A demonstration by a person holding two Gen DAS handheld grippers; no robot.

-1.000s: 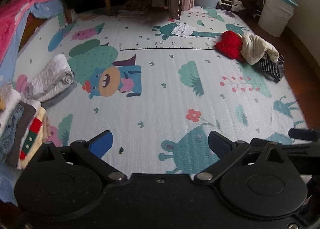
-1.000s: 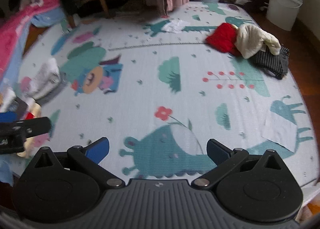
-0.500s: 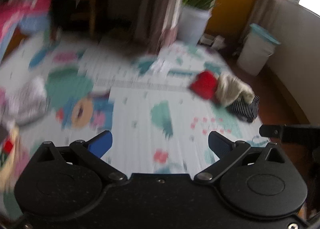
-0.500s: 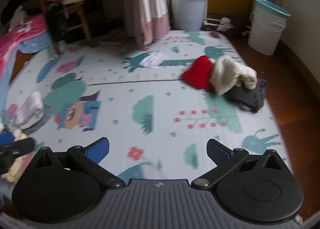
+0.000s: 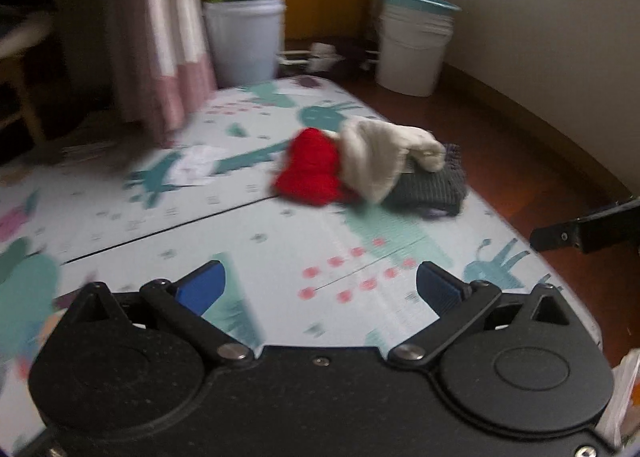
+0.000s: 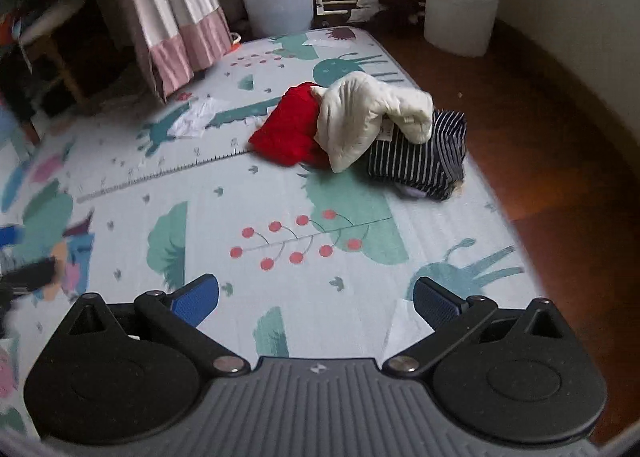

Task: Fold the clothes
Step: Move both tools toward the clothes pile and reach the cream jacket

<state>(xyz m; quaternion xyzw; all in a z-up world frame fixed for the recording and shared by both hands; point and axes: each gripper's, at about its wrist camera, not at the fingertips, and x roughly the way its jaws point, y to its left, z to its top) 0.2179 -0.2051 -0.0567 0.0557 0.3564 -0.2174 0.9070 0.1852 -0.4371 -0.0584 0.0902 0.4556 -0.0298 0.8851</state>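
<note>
Both hand-held grippers, left (image 5: pixel 320 285) and right (image 6: pixel 316 295), spread empty above play mat (image 6: pixel 280 193), facing clothes pile (image 6: pixel 360 129).

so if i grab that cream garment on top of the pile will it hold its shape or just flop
Likely flop: the cream garment is bunched and draped over the striped garment, so it looks soft. It probably weighs little. Since it also leans on the red garment, lifting may nudge that one.
</note>
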